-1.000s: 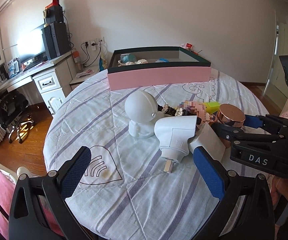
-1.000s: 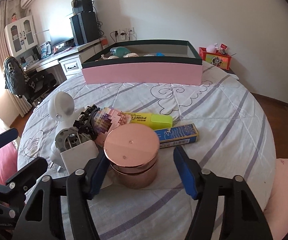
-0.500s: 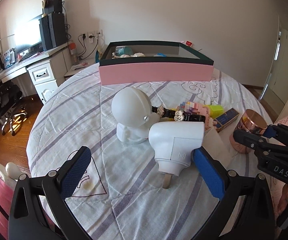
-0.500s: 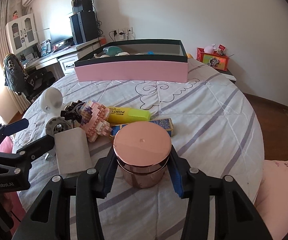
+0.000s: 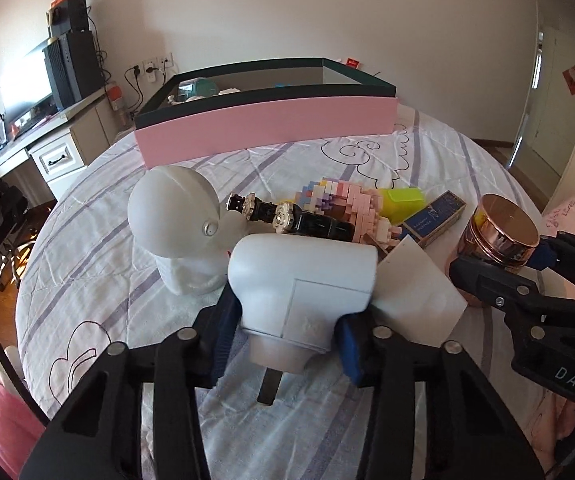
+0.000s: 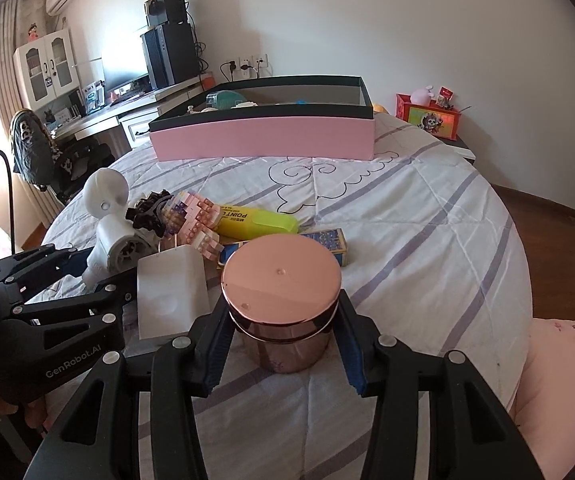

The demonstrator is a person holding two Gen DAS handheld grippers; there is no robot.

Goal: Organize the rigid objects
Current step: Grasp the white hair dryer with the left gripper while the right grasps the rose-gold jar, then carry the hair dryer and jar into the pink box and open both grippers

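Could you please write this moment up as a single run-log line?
left gripper: just closed on white elbow-shaped device | right gripper: clamped on rose-gold jar | pink box: behind, open | both items on bed

Round table, white quilted cover with lilac stripes. Pink box with dark rim at the far edge. Mid-left cluster: white dome-headed figure, white elbow-shaped part, pink brick model, yellow highlighter, blue carton, white card. Copper jar near edge.
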